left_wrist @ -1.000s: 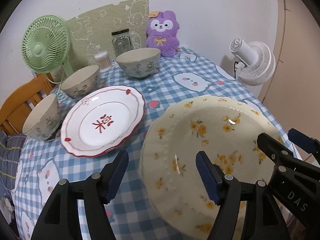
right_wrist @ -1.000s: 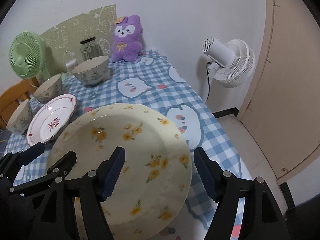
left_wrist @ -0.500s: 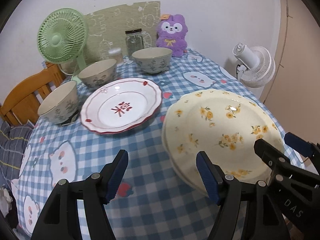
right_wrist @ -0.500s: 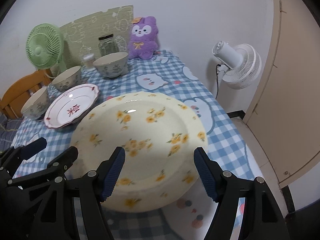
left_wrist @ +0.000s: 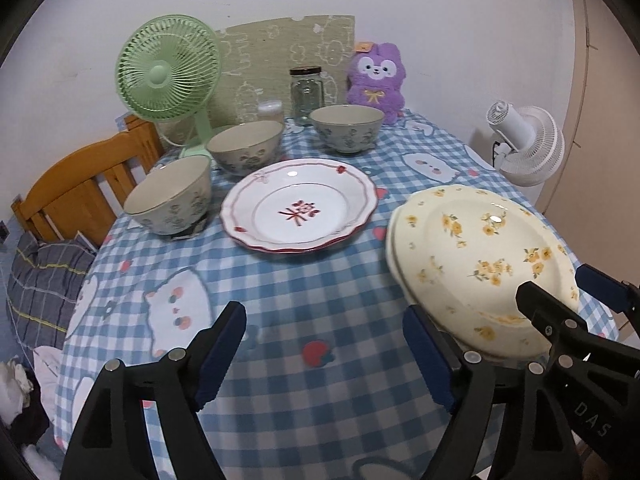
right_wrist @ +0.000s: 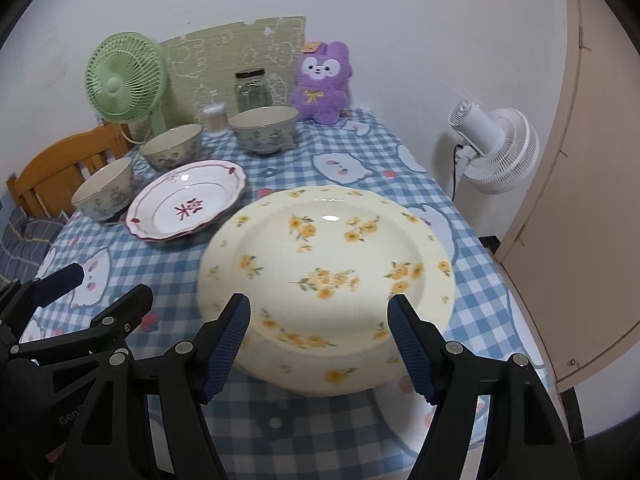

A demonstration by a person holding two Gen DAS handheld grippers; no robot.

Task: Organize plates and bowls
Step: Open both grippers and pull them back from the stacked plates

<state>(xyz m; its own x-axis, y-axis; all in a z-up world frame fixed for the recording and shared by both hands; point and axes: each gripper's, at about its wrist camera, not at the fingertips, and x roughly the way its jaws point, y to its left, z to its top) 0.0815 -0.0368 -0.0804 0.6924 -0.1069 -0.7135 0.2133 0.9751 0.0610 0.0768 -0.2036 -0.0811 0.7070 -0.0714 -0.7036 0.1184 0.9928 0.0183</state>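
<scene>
We see three bowls (left_wrist: 244, 148) behind a plate (left_wrist: 300, 204), a second plate (left_wrist: 480, 256) to its right, on the table (left_wrist: 320, 320).

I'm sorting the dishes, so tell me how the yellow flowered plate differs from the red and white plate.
The yellow plate is cream with scattered yellow flowers; the red plate is white with a red rim line and a red centre mark. The yellow plate sits at the table's near right, by the grippers; the red plate sits further back, beside the bowls. Both are scallop-edged, and each seems to rest on a matching plate.
</scene>
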